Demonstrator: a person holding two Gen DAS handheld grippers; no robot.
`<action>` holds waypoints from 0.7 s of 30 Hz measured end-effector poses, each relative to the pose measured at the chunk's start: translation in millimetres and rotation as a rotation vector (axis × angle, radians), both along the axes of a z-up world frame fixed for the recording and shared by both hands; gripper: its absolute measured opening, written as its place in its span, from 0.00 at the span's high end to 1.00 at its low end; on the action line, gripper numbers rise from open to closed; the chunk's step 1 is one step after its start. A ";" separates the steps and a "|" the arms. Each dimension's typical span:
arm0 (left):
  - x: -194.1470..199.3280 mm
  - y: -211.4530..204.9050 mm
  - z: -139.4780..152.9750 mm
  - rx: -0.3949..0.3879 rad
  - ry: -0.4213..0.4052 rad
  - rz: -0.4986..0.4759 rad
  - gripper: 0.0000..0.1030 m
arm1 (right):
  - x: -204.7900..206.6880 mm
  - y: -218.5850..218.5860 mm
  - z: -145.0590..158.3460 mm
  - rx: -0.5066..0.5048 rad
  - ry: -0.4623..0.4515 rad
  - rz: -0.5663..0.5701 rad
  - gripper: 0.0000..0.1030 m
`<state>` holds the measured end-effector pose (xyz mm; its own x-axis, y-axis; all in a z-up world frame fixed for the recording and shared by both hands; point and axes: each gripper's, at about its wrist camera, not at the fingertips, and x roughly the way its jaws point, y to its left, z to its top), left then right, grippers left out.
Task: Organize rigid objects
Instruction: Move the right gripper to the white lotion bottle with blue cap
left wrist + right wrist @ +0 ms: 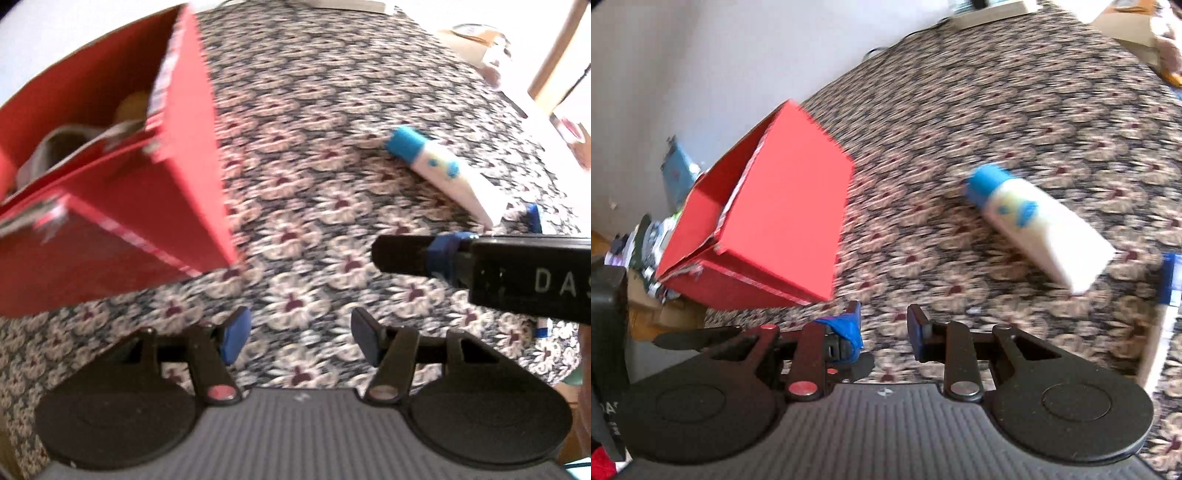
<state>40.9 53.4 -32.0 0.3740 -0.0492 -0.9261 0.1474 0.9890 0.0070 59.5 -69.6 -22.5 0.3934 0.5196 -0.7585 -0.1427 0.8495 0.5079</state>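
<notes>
The white tube with a blue cap [1034, 221] lies on its side on the flower-patterned cloth [1015, 92], cap toward the far side, flat crimped end toward the cameras; it sits well to the right of the red box [783, 229], which stands open at the left with some dim items inside that are too blurred to name. The right gripper [882, 328] hovers above the cloth, near the tube but short of it and a little to its left, jaws parted and holding nothing; the left gripper [299, 336] is likewise spread and empty, nearer the red box, with the right tool's black body crossing its view.

Judged from this, the likely next step is a grasp on the tube, and the risks follow from its shape; a round body on cloth may roll off the fingers if they close off-centre; closing on the tapered flat end could squeeze it out sideways; the cloth may bunch under a low approach and catch a fingertip. Both views are smeared by motion, so a fast reach could overshoot; the two tools are near one another and could knock together.
</notes>
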 end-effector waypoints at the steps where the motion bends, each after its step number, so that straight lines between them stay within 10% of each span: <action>1: 1.4 -5.2 0.1 -0.005 -0.002 -0.014 0.39 | -0.1 -7.7 -0.6 -0.003 0.000 -0.022 0.91; 21: 29.6 -53.9 -5.6 -0.136 -0.054 -0.129 0.39 | 66.5 -82.6 -13.9 -0.032 -0.017 -0.202 0.90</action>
